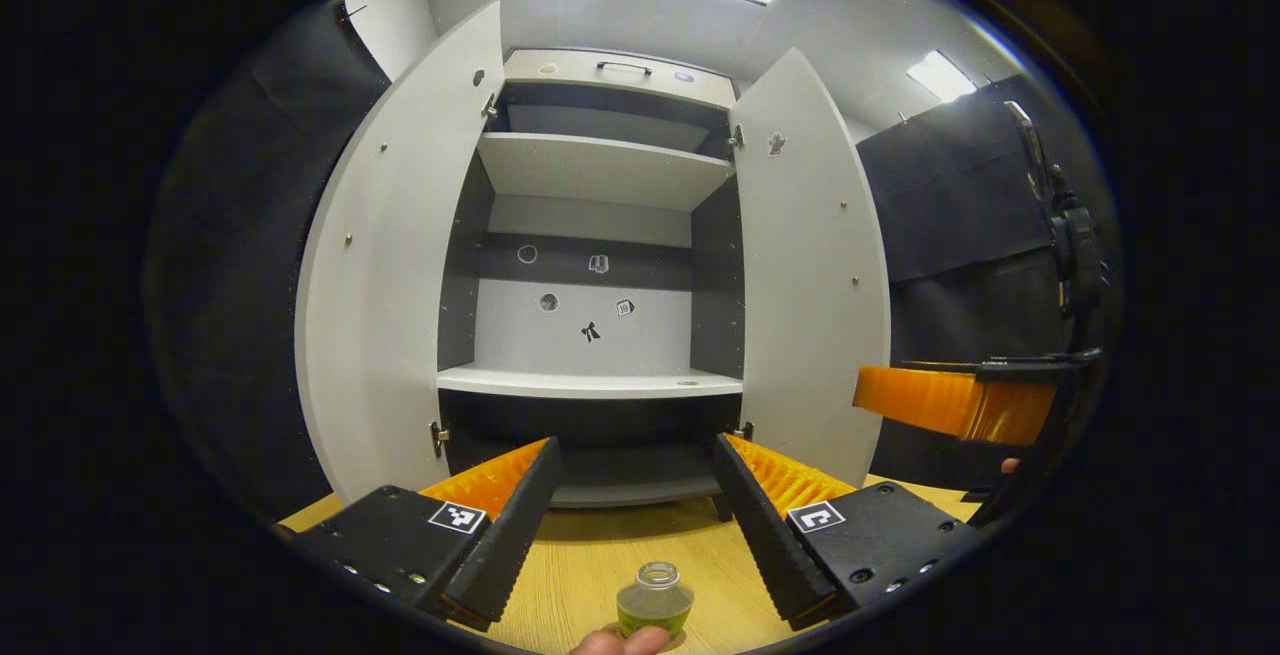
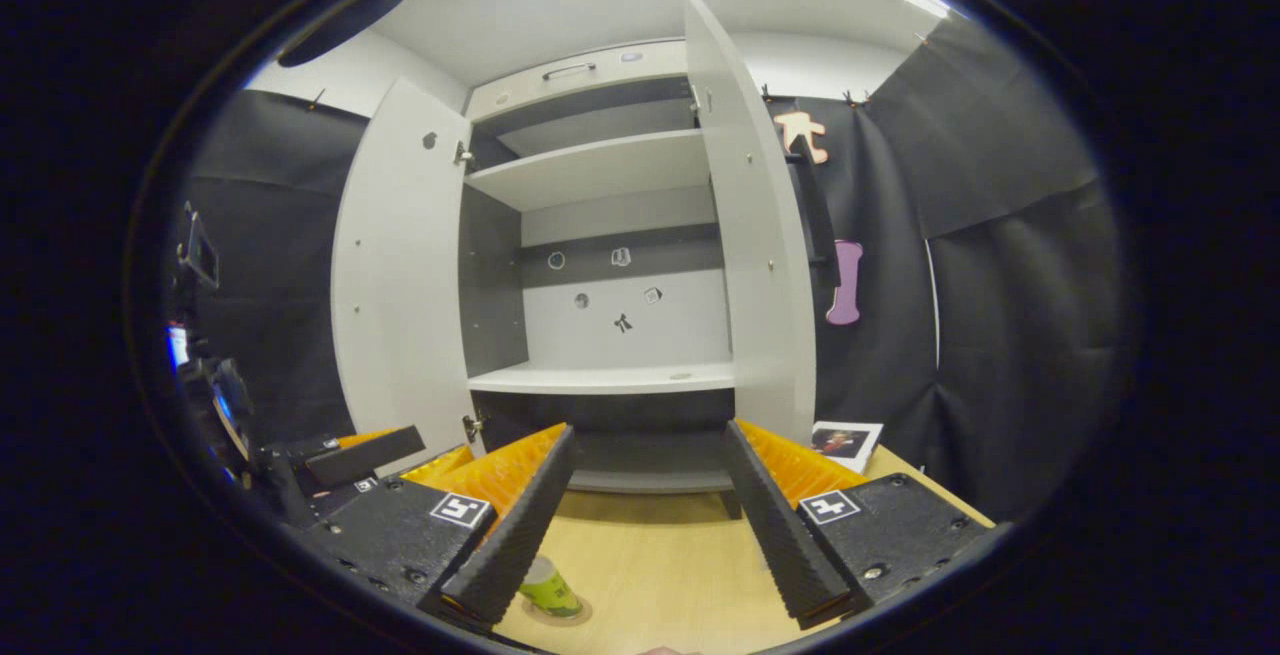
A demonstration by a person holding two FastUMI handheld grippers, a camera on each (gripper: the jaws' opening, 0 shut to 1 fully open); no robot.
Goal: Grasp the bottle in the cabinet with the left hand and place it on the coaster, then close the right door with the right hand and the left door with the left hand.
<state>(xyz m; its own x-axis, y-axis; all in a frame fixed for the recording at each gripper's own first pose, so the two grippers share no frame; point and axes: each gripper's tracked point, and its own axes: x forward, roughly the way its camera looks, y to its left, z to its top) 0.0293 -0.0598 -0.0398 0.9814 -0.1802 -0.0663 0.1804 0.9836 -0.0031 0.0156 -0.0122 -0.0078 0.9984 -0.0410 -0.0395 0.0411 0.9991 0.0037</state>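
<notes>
We start at the left gripper (image 1: pixel 640 525), whose 2 fingers stand wide apart with ridged inner faces and nothing between them. Just below their gap, in the left gripper view, stands the bottle (image 1: pixel 655 600): small, squat and rounded, of clear material, with an open neck and green liquid in its lower half. A fingertip (image 1: pixel 620 642) of a person shows at the bottom edge next to it. In the right gripper view the bottle (image 2: pixel 548 587) stands on a thin round coaster (image 2: pixel 560 617) lying flat on the desk.

The right gripper (image 2: pixel 645 525) is also spread wide and holds nothing. From the left gripper view we see it (image 1: pixel 960 405) off to the right, near the right door.

The desk (image 1: pixel 600 555) is pale wood with a fine grain. Behind it rises the cabinet (image 1: pixel 600 235), made of smooth, matt, light grey boards with dark inner walls, flat shelves and small stickers on its back panel. Its shelves hold no bottle. The left door (image 1: pixel 390 265) and the right door (image 1: pixel 810 265) both stand fully open.

We judge the first part done: the bottle is out and on the coaster. Closing the 2 doors is left, the right 1 first.
</notes>
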